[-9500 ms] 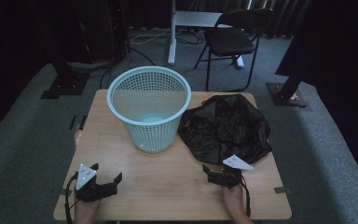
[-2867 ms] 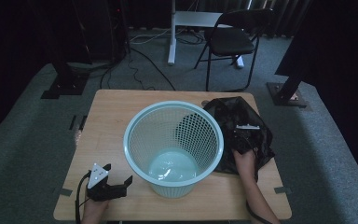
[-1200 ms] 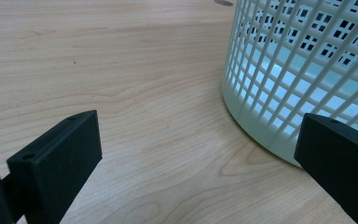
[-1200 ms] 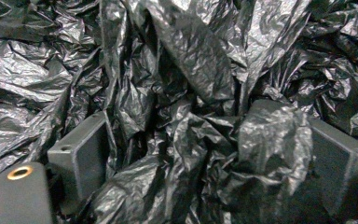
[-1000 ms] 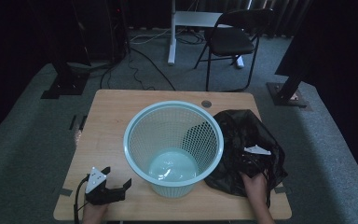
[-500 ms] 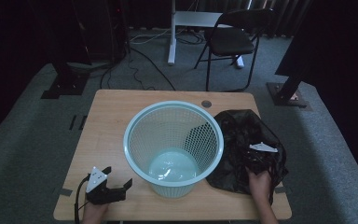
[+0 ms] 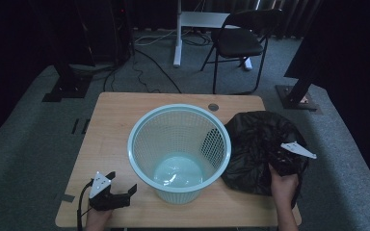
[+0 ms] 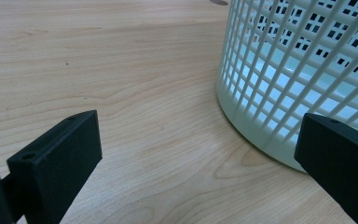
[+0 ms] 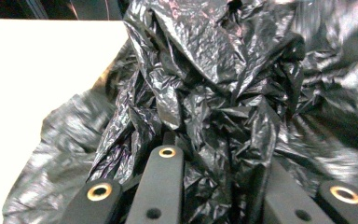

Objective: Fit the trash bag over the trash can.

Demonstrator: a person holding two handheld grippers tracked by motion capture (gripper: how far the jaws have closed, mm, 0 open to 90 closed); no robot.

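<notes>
Where carpet spreads — wooden table [image 7: 120, 120]

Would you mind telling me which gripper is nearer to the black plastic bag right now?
The right gripper: its jaws have just been closing and pinch a fold of the black plastic bag. The left gripper rests across the basket, jaws open, apart from the bag.

- The left gripper [image 7: 110, 192] rests low at the near left corner of the surface, held by the left hand [image 7: 98, 219], its fingers [image 8: 56, 161] spread wide with nothing between them.
- The right gripper [image 7: 282, 156] is raised above the near right of the surface, gripped by the right hand [image 7: 284, 187]; its fingers [image 9: 161, 184] have just been closing and pinch a fold of black plastic bag [image 9: 223, 88].
</notes>
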